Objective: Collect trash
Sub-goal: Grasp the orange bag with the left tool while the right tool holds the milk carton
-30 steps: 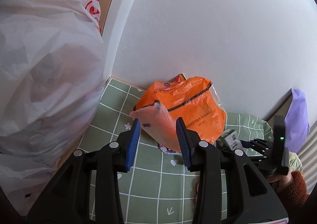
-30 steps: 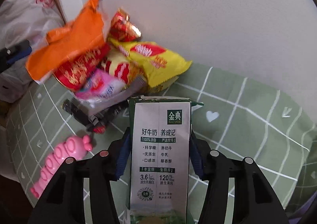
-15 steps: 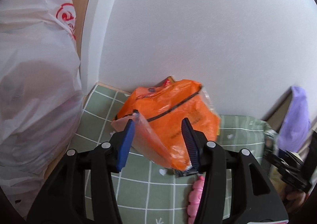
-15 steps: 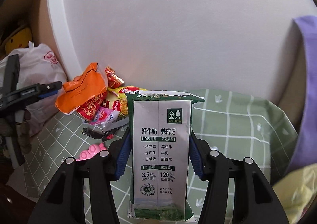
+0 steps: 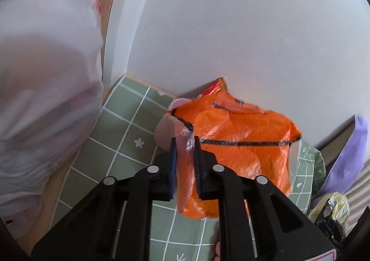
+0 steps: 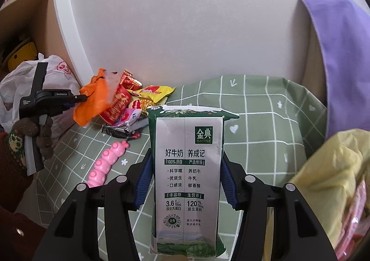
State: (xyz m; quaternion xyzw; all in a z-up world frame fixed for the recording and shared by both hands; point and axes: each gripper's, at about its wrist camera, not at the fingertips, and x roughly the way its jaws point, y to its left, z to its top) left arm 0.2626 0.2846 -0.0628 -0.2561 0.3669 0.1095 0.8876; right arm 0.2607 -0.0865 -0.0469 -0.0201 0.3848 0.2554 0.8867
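Observation:
My left gripper (image 5: 185,145) is shut on the edge of an orange plastic bag (image 5: 242,145), which hangs over the green checked tablecloth (image 5: 129,127). It also shows in the right wrist view (image 6: 69,101), holding the orange bag (image 6: 92,103) beside a heap of snack wrappers (image 6: 148,94). My right gripper (image 6: 187,175) is shut on an upright green and silver milk carton (image 6: 187,168), held above the tablecloth (image 6: 266,122).
A full white plastic bag (image 5: 41,76) stands at the left by a wooden shelf. A pink caterpillar toy (image 6: 106,164) lies on the cloth. A purple cloth (image 6: 342,53) hangs at the right over a yellow bag (image 6: 323,187). A white wall stands behind.
My left gripper has closed on the orange bag's edge and lifted it. My right gripper has pulled back and up from the wrapper heap with the carton.

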